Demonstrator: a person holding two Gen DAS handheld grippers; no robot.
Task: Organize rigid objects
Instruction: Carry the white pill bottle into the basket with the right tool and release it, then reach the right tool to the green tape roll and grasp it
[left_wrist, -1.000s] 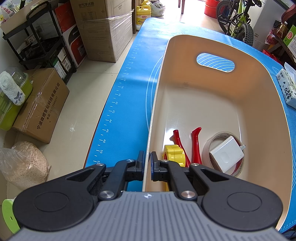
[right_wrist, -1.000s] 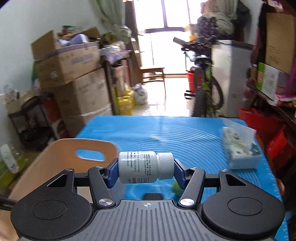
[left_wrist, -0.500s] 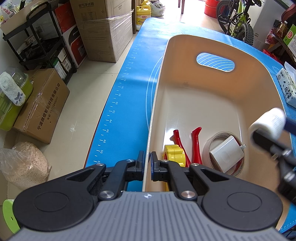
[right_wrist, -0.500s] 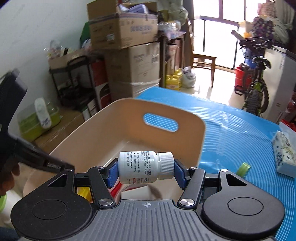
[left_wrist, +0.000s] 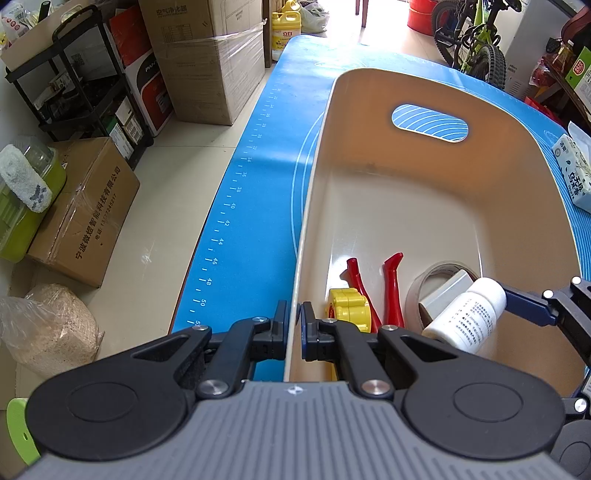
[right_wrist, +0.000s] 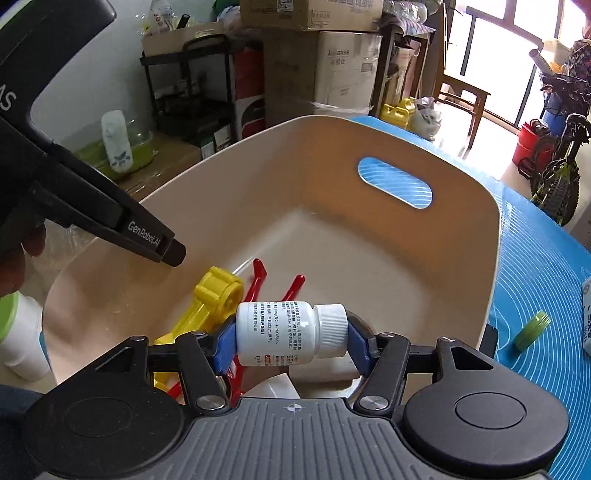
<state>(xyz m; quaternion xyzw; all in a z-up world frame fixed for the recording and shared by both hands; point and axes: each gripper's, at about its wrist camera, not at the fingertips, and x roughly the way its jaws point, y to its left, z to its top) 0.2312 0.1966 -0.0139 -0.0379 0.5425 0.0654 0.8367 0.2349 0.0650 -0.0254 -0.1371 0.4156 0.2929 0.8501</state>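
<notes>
The far half of the tub (right_wrist: 461, 266) floor is bare beneath the handle slot (right_wrist: 395, 182), giving open room to reach down. The near end is crowded: a yellow tool (right_wrist: 218, 291), red handles (left_wrist: 391, 288), a tape roll (left_wrist: 439, 269) and a white block (left_wrist: 447, 291). The left gripper (left_wrist: 293, 328) clamps the near rim, blocking that corner.

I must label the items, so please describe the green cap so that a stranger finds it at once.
Find the beige bin with an oval handle hole on the blue mat. The green cap lies alone on the mat beside the bin's wall, outside it. It is the only small, round, green thing there.
</notes>
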